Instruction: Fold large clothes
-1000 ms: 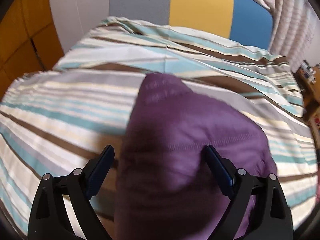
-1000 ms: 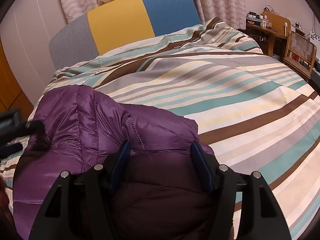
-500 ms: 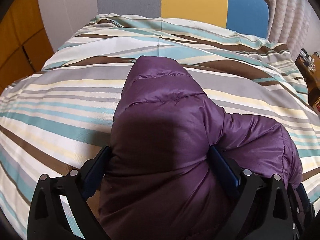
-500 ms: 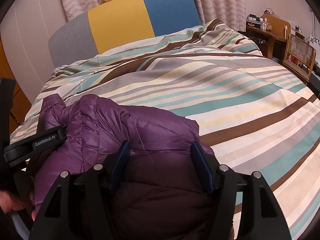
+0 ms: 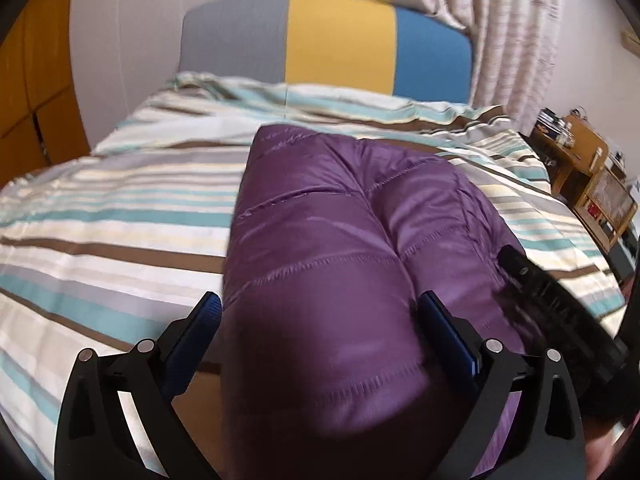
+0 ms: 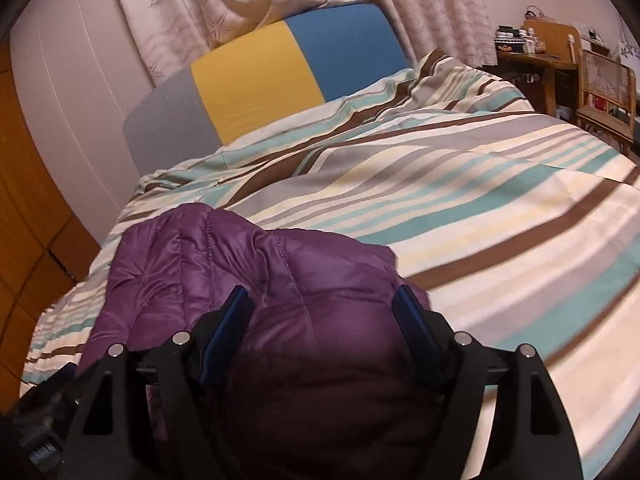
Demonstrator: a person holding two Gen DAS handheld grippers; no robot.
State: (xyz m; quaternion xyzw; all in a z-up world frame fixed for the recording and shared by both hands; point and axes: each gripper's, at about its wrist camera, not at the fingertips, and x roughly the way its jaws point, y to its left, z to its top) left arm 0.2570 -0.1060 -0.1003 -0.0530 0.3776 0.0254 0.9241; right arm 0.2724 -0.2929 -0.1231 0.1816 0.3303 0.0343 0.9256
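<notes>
Left black two-finger gripper with blue pads [image 5: 318,320] sits at frame bottom, jaws spread wide. Right black two-finger gripper with blue pads [image 6: 322,312] likewise; also visible blurred at the left view's right edge [image 5: 560,312].

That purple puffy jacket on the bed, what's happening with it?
A person is folding the purple quilted jacket on a striped bed cover, using two tools instead of bare hands. The left hand-held gripper has a thick bunch of the jacket between its fingers, and the right hand-held gripper has another bunch. The jacket sits bundled near the bed's edge, not yet a neat fold.
</notes>
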